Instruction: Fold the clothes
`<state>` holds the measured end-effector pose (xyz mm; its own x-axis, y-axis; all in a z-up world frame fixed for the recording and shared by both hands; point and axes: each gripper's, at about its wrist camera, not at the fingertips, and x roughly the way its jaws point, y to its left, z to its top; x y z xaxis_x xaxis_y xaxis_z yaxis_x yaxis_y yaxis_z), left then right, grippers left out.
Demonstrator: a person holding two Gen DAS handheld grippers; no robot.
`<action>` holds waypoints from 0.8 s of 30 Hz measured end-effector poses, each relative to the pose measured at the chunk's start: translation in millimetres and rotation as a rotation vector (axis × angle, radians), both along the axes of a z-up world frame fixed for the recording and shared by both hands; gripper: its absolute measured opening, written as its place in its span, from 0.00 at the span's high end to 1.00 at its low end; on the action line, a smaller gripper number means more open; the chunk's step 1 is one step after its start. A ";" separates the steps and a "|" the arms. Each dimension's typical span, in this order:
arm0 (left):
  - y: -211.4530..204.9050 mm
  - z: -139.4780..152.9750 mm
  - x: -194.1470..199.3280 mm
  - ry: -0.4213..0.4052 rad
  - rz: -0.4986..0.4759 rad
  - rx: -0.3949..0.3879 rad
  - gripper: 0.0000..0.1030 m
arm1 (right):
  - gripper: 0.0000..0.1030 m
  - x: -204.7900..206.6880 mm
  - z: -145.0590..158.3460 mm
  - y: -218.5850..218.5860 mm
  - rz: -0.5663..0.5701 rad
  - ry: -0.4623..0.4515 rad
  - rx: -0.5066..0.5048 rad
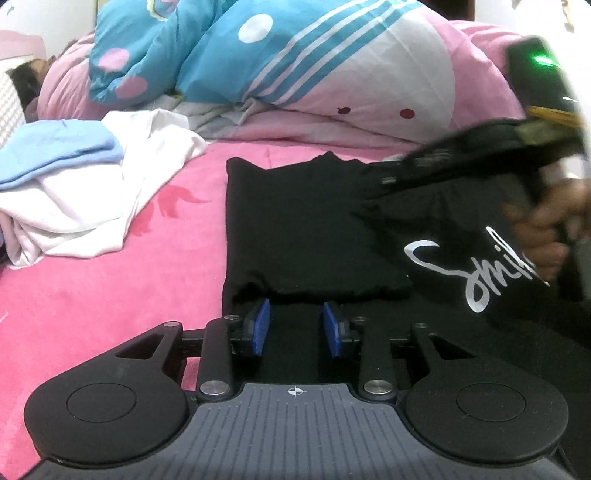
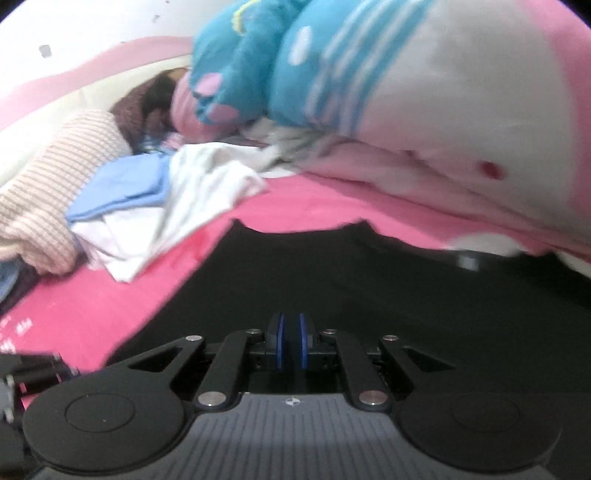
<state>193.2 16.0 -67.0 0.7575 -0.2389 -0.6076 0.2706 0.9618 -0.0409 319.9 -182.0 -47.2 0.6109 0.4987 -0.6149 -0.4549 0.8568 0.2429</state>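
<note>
Left wrist: smooth black shirt [image 1: 314,229] on plush pink bedspread [image 1: 110,295].

Pink bed [image 1: 92,295] backed by white wall [image 2: 92,22].

The right gripper [image 2: 291,341] has its blue pads [image 2: 280,341] pressed nearly together, apparently pinching a fold of the black garment [image 2: 369,280], though blur makes this uncertain. The garment lies spread on the pink bedsheet [image 2: 110,295]. Beyond it sit a crumpled white cloth [image 2: 192,206], a light blue cloth [image 2: 122,184] and a pink, blue and white duvet [image 2: 424,103].
</note>
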 end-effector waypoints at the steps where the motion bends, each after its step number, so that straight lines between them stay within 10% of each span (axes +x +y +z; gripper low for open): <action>1: 1.3 -0.2 0.6 0.002 0.000 -0.007 0.69 | 0.92 5.2 -1.8 2.3 -0.013 0.007 0.006; 10: 0.2 0.3 0.5 0.000 0.000 0.007 0.68 | 0.94 23.6 0.7 -45.2 -0.332 0.040 0.070; 18: -0.5 1.5 -0.4 -0.002 0.000 0.019 0.68 | 0.94 37.1 17.3 58.8 -0.010 0.007 0.030; 24: -2.3 2.2 -0.9 -0.001 0.002 0.033 0.67 | 0.98 61.3 0.6 85.3 -0.018 0.047 -0.029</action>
